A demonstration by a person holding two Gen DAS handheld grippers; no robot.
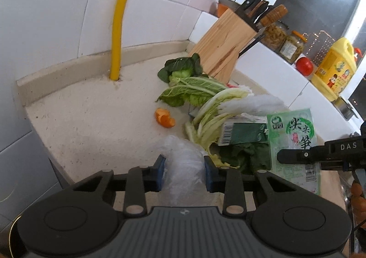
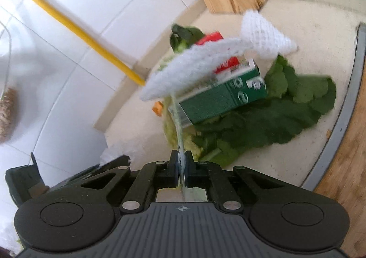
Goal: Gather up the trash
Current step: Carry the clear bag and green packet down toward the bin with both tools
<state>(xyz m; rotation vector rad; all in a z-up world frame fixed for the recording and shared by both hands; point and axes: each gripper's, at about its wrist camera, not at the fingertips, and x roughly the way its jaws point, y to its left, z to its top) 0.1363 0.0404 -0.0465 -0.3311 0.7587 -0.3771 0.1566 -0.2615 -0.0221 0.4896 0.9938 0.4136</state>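
Note:
My left gripper (image 1: pixel 184 166) is shut on a crumpled clear plastic bag (image 1: pixel 183 162), which fills the gap between its blue pads. My right gripper (image 2: pixel 182 157) is shut on a thin green-and-white snack packet (image 2: pixel 178 125), seen edge-on here. In the left wrist view that packet (image 1: pixel 290 127) hangs flat from the right gripper (image 1: pixel 297 156). On the counter a green carton (image 2: pixel 219 100) lies on dark leaves (image 2: pixel 274 116), with white foam netting (image 2: pixel 205 63) and a red can (image 2: pixel 212 38) beside it. An orange peel (image 1: pixel 164 118) and cabbage leaves (image 1: pixel 194 93) lie nearby.
A wooden knife block (image 1: pixel 224 45) stands behind the leaves. A yellow pipe (image 1: pixel 119 22) rises from the counter at the tiled wall. On the ledge stand jars (image 1: pixel 292 47), a tomato (image 1: pixel 304 65) and a yellow oil bottle (image 1: pixel 334 68). A wooden board (image 2: pixel 343 178) lies at the right.

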